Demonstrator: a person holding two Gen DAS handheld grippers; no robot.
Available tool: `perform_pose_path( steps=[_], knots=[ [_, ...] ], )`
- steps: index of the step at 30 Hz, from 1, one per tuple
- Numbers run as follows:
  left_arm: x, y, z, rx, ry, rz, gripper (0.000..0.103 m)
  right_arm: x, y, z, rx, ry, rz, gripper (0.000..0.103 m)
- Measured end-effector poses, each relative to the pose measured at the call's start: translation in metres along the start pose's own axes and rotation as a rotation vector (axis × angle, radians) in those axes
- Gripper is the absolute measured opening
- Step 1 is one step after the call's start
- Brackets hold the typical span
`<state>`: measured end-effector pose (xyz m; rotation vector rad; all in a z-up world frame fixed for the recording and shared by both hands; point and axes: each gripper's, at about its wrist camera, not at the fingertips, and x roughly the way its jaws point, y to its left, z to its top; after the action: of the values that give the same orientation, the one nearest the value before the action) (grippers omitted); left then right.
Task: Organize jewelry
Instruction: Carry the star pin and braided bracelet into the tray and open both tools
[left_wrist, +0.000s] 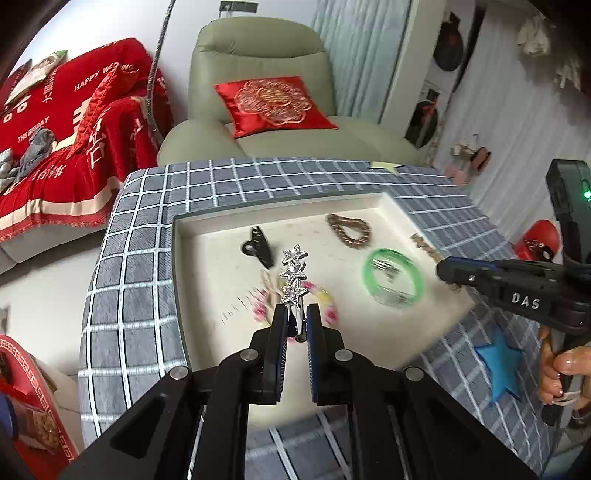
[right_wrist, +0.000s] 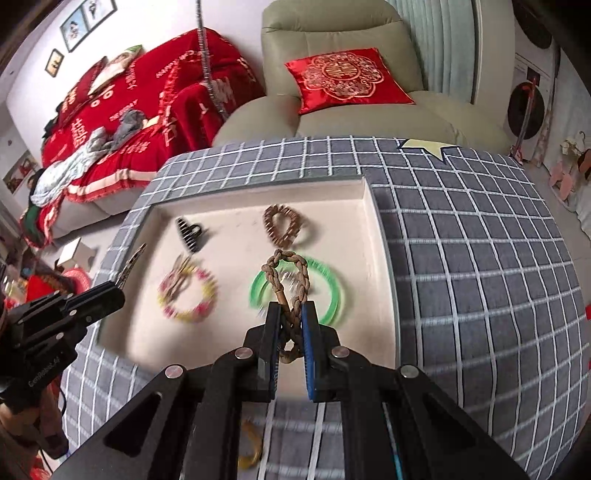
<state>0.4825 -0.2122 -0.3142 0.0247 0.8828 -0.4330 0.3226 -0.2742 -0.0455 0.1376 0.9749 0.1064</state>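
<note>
Black linkage arms fill the bottom of each wrist view, and from them the fingers run forward. Those of the left gripper (left_wrist: 296, 317) are clamped on the stem of a star hairpin (left_wrist: 294, 275), whose sparkling stars stick out toward 12 o'clock. Those of the right gripper (right_wrist: 291, 321) are clamped on a braided cord bracelet (right_wrist: 286, 280), its loop standing out past the tips, also toward 12 o'clock.

Both pieces appear to hang above the white tray (right_wrist: 373, 221) on the checked worktop (right_wrist: 461, 258), not yet set down.

Four pieces already lie in the tray. In the right view, a green bangle (right_wrist: 332, 295) sits just beyond the bracelet loop, a brown bead bracelet (right_wrist: 282, 223) lies further toward 12 o'clock, a pink-and-yellow bead bracelet (right_wrist: 186, 291) lies at 9 o'clock and a black claw clip (right_wrist: 188, 232) at 10 o'clock.

By my judgement the sorting is well along, with these two carried pieces left to place.
</note>
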Motion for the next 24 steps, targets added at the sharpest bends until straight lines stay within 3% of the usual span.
perform_pose_path(
  steps=[12, 24],
  knots=[
    [0.063, 0.014, 0.013, -0.017, 0.099, 0.114, 0.025, 0.063, -0.020, 0.035, 0.029, 0.047, -0.051, 0.012],
    [0.069, 0.006, 0.008, 0.025, 0.103, 0.138, 0.025, 0.070, -0.025, 0.039, 0.066, 0.064, -0.012, 0.018]
  ],
)
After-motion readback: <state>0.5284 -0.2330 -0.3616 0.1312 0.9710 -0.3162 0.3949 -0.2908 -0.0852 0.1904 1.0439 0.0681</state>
